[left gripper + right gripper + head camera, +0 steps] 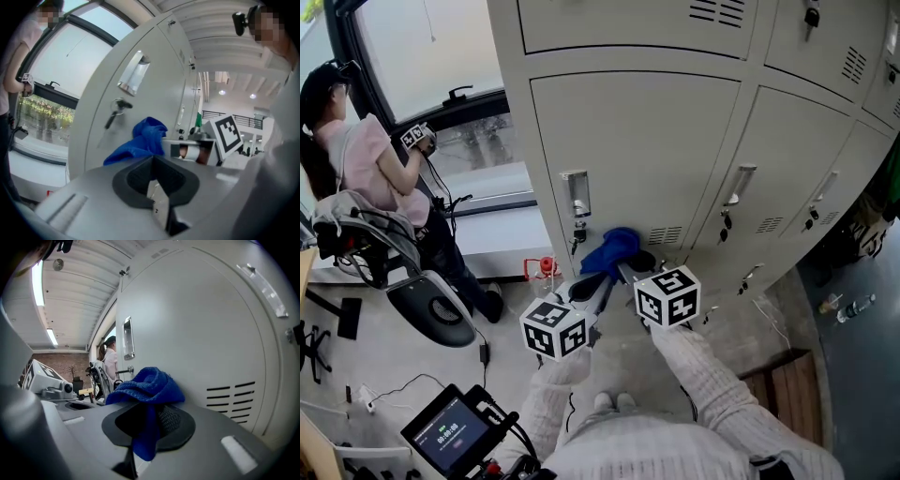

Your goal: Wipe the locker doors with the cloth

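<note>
My right gripper (146,425) has its fingers pinching the cloth (147,385), held against the door (656,150) just right of its lock (576,202). My left gripper (157,187), below the lock, has its fingers pressed together and empty. I judge the wiping is under way here, with the other doors left.

Room fittings: dark-framed window (431,56) at 11 o'clock, pale floor (384,366) with trailing cables at 8 o'clock, wooden pallet (783,377) at 4 o'clock, darker floor (862,375) beyond it; in the right gripper view, ceiling strip lights (38,282) at 10 o'clock, brick wall (55,365) at 9 o'clock.
</note>
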Demonstrator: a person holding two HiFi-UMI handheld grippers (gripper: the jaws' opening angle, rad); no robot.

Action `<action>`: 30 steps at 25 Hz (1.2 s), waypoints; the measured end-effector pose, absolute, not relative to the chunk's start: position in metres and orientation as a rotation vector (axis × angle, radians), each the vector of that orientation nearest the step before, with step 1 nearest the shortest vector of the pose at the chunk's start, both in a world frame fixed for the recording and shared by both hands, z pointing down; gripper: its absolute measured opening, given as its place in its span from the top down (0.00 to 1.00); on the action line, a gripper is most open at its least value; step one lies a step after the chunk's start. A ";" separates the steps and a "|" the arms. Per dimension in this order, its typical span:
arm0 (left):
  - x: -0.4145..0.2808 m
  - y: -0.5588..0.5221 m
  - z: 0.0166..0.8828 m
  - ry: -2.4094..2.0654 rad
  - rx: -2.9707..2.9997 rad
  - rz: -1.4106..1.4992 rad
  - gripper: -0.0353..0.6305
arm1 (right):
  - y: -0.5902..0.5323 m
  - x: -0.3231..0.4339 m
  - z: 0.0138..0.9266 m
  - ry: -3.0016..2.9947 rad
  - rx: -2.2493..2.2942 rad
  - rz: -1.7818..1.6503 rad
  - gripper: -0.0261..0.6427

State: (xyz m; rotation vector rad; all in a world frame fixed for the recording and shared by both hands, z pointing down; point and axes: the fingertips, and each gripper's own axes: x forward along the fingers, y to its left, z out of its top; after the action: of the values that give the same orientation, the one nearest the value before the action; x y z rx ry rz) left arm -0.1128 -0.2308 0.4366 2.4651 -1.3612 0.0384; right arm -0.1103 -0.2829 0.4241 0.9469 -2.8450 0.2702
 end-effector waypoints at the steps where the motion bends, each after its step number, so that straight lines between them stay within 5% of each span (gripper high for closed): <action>1: -0.106 -0.230 0.427 -1.369 2.497 0.046 0.94 | -0.282 -0.106 0.415 -2.859 0.973 0.248 0.89; 17: -0.100 -0.228 0.203 -1.559 2.928 -0.371 0.94 | -0.263 -0.080 0.171 -3.134 1.117 -0.422 0.89; 30: -0.110 -0.234 0.136 -1.612 3.042 -0.434 0.94 | -0.284 -0.080 0.114 -3.082 1.155 -0.545 0.89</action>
State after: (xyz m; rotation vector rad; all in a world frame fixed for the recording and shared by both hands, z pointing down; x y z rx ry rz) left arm -0.1105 -0.2336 0.1359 3.0422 -1.6119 -0.4339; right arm -0.0805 -0.2843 0.1136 1.1549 -3.0824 -0.5455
